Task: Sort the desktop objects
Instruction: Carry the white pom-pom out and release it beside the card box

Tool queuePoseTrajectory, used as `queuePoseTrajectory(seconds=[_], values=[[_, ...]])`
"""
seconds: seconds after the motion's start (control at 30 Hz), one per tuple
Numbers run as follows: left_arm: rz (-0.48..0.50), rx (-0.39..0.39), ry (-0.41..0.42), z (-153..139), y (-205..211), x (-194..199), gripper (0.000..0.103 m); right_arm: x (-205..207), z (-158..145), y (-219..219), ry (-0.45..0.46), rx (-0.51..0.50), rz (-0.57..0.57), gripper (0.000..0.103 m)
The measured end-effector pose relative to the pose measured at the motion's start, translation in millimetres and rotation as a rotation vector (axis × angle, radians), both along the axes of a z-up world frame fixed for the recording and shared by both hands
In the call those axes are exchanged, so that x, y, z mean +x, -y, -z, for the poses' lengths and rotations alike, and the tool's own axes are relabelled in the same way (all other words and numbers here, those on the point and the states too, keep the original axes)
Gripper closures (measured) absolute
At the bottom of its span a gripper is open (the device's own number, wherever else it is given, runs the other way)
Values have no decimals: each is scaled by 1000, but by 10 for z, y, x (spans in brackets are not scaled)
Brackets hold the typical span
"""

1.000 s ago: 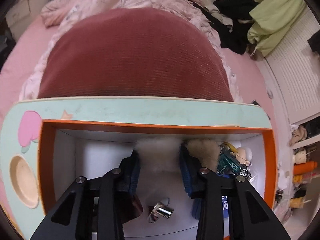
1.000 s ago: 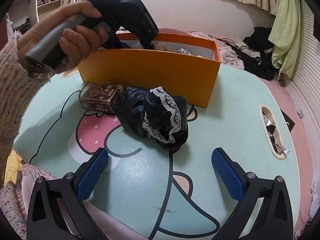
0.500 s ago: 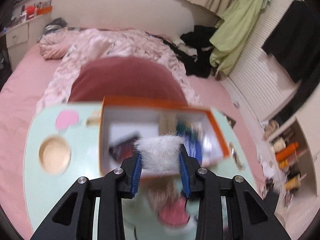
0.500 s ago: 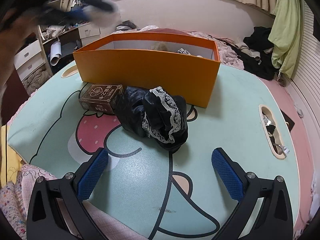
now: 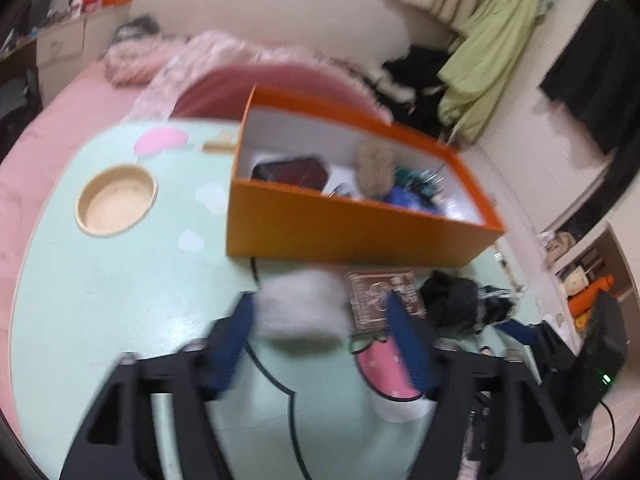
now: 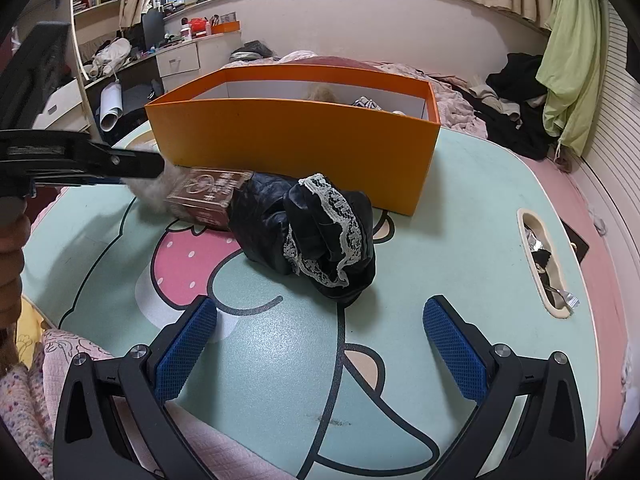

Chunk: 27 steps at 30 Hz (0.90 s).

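A white fluffy ball [image 5: 304,308] sits between the jaws of my left gripper [image 5: 320,304], which are opening; the right pad stands clear of it. It is blurred, just in front of the orange box [image 5: 360,232]. In the right wrist view the left gripper [image 6: 120,164] reaches in from the left, with the fluffy ball [image 6: 152,196] beside a small brown box [image 6: 208,196]. A black lace-trimmed cloth [image 6: 316,232] lies against that box. My right gripper [image 6: 320,312] hangs open over the mint table [image 6: 460,208], nothing between its fingers.
The orange box [image 6: 296,136] holds a dark red case [image 5: 292,170], a beige furry thing [image 5: 376,168] and small toys. The table has a round wooden recess [image 5: 116,200] and a slot [image 6: 544,264] with oddments. A bed with pink bedding lies behind.
My left gripper has come back out of the orange box with the white fluffy ball, to the table in front of it, and its jaws have spread. The right gripper has stayed put.
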State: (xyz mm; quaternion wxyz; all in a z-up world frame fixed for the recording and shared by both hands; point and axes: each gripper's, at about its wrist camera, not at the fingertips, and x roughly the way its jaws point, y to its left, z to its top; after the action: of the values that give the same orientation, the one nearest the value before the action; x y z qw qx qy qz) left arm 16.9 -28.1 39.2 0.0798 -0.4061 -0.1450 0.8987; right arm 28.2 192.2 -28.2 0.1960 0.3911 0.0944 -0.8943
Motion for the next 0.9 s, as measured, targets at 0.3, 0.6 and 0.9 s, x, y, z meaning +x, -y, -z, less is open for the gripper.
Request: queuePoseTrajectory(seconds=[0.3, 0.6, 0.9], values=[[46, -329, -5, 195, -352, 383, 6, 1, 0, -5, 0, 0, 1, 0], [19, -336, 57, 347, -255, 275, 0, -7, -17, -41, -2, 3, 9, 0], [17, -336, 51, 355, -282, 289, 0, 9, -15, -61, -2, 8, 16, 0]])
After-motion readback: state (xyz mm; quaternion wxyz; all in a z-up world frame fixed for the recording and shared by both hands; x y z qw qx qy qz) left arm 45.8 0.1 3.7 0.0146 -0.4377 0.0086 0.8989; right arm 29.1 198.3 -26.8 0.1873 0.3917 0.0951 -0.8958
